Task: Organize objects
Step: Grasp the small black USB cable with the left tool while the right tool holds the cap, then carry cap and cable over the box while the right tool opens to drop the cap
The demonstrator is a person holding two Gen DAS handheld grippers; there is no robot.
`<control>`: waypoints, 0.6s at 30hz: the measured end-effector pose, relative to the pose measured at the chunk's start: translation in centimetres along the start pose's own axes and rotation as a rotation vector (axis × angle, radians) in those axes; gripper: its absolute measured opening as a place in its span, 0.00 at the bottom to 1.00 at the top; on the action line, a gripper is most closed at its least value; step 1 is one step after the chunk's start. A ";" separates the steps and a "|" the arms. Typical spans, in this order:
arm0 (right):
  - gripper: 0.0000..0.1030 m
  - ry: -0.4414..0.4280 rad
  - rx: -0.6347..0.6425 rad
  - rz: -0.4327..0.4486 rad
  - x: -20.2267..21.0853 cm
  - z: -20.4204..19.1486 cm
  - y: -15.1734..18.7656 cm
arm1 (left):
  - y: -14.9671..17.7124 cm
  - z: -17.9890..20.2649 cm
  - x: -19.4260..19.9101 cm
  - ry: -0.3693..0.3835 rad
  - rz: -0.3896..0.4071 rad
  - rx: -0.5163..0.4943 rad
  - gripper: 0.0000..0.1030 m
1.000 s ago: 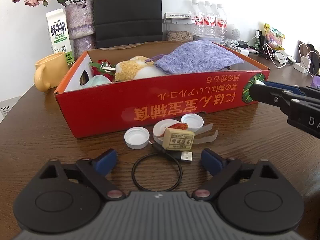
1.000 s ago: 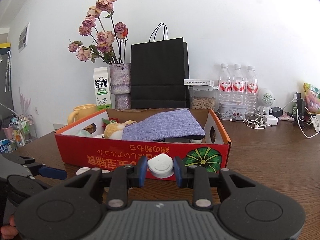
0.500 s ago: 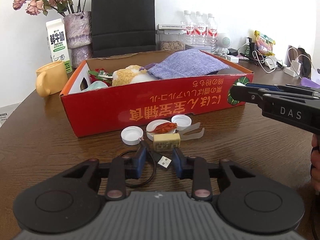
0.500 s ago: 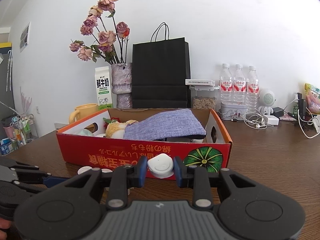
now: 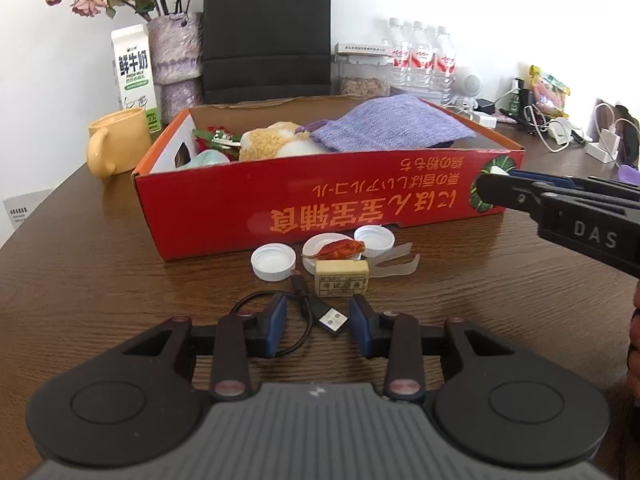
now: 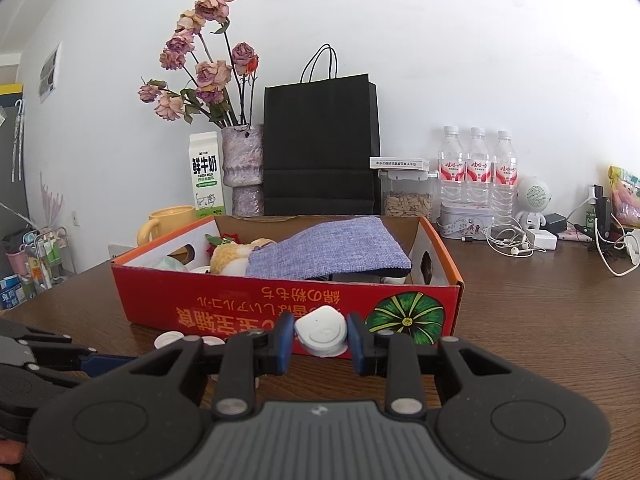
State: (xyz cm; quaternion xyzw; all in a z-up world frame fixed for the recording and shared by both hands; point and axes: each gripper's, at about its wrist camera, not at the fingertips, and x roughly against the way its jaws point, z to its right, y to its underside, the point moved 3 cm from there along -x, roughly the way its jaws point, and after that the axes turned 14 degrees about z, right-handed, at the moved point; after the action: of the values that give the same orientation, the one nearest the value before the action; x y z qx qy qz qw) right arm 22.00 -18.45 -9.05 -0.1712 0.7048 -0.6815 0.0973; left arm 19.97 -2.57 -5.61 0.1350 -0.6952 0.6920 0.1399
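Observation:
A red cardboard box holds a purple cloth pouch, a plush toy and other items. In front of it lie white bottle caps, a red chili, a yellow eraser and a black USB cable. My left gripper is part-closed around the cable's USB plug, its pads a little apart from it. My right gripper is shut on a white cap in front of the box; it shows from the side in the left wrist view.
Behind the box stand a yellow mug, a milk carton, a vase of dried roses, a black paper bag and water bottles. Chargers and cables lie at the far right of the wooden table.
My left gripper closed from wide open to narrow around the USB plug and drew back from the box. My right gripper stayed shut on the white cap, almost still.

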 end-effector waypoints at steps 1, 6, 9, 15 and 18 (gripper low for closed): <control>0.27 -0.001 0.000 0.001 0.0 0.0 0.0 | -0.1 -0.1 -0.1 -0.012 0.001 0.013 0.33; 0.27 -0.002 0.001 0.002 0.1 0.0 0.1 | 0.1 -0.5 0.4 -0.024 0.003 0.041 0.25; 0.27 -0.002 0.001 0.002 0.1 0.0 0.0 | 0.2 -0.6 1.1 -0.009 0.013 0.053 0.25; 0.27 -0.002 0.003 0.001 0.1 0.0 0.0 | -0.4 -0.9 2.9 -0.003 0.082 0.057 0.25; 0.27 -0.001 0.005 0.006 0.1 0.0 -0.1 | -0.9 -1.1 3.5 -0.009 0.112 0.057 0.25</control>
State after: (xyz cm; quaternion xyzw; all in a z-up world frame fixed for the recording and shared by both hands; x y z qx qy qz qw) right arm 21.88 -18.48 -8.96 -0.1692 0.7036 -0.6828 0.1001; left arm 17.05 -1.46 -3.44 0.1028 -0.6823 0.7177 0.0940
